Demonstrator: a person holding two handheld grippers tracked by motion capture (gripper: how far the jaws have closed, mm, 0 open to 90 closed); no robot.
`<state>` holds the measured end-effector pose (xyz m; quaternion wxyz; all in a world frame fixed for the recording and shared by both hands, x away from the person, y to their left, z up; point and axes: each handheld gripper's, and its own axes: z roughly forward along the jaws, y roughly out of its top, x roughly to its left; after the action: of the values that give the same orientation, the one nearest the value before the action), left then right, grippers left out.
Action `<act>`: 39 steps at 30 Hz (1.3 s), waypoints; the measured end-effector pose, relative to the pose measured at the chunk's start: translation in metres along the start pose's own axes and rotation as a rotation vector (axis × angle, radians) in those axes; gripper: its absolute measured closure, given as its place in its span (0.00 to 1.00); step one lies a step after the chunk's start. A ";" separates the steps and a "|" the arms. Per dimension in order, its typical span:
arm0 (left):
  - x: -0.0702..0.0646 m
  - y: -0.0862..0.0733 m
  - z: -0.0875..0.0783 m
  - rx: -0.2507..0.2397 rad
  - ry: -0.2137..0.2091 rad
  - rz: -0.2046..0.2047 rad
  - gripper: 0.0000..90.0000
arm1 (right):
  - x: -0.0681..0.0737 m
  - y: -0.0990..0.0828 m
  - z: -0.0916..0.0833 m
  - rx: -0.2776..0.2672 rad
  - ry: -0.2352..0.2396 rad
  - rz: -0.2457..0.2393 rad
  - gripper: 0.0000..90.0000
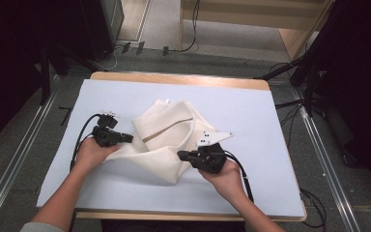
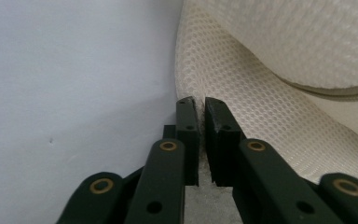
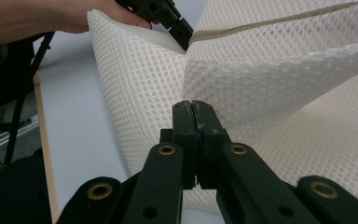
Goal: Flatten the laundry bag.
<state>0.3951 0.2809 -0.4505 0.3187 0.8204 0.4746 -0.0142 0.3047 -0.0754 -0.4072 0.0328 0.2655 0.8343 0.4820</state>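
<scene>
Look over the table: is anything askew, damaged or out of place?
Only the cream mesh cloth: it lies crumpled and half-folded on the white table cover, pinched by the left gripper and right gripper. No damage shows.

A wooden table (image 1: 183, 77) carries a pale blue sheet (image 1: 251, 125), with a crumpled cream mesh cloth (image 1: 166, 133) lying on it.

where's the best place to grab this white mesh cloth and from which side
Take the mesh cloth by a thin hem at its outer corners, coming in level from the sides. The middle is bunched and folded thick; the edges lie flat and fit between jaws. The left gripper and right gripper pinch it that way.
</scene>
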 end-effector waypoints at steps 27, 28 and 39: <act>0.043 -0.015 -0.062 -0.319 0.063 -0.201 1.00 | 0.032 -0.017 -0.002 0.018 0.000 0.007 0.99; 0.042 -0.015 -0.061 -0.320 0.050 -0.199 1.00 | 0.030 -0.017 -0.005 0.015 -0.002 0.011 0.95; 0.038 -0.013 -0.057 -0.303 0.035 -0.183 1.00 | -0.024 -0.003 -0.011 -0.015 -0.079 0.061 0.82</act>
<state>0.3892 0.3452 -0.4237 0.4279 0.7163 0.5495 0.0427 0.3210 -0.0962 -0.4087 0.0531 0.3091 0.8203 0.4783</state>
